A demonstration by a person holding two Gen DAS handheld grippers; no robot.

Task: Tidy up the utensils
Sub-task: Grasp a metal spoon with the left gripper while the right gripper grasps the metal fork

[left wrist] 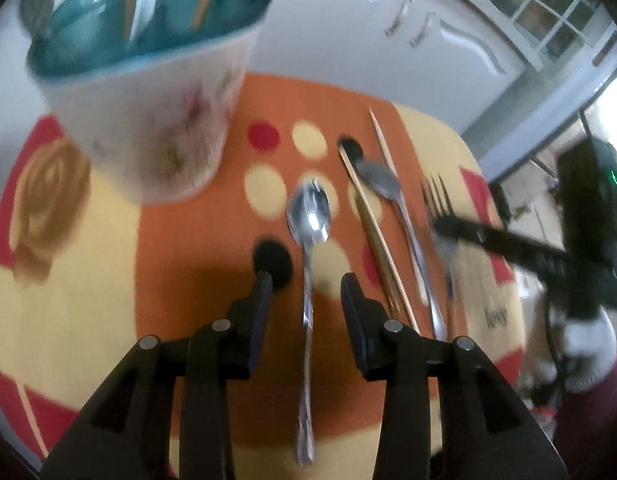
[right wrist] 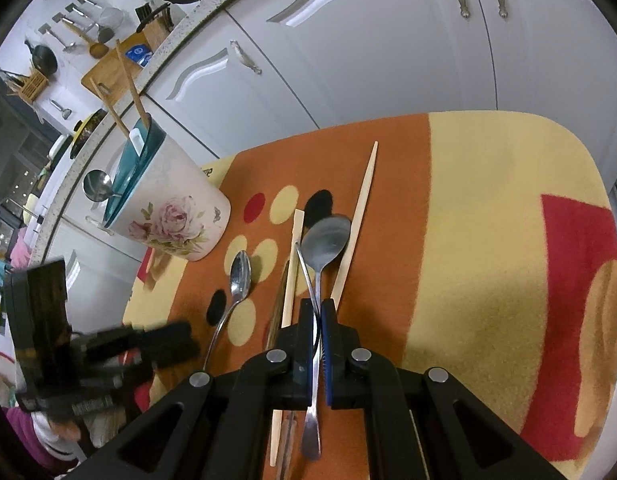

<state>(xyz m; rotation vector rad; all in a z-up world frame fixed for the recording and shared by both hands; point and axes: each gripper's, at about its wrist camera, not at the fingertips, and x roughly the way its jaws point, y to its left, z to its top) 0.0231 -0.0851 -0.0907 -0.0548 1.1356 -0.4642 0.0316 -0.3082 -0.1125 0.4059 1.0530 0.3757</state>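
Spoons lie on the bright mat (right wrist: pixel 488 240). Right gripper (right wrist: pixel 317 312) pinches something thin and silver tight; what it is, I cannot tell. Left gripper (left wrist: pixel 306 284) is apart, with the small spoon (left wrist: pixel 308 216) between its fingers, not touched. Farther off lie chopsticks (right wrist: pixel 360 216), then the flowered cup (right wrist: pixel 168 216) holding utensils.

Both wrist views look steeply down, close over the mat (left wrist: pixel 108 280); both share the floral holder (right wrist: pixel 176 216)
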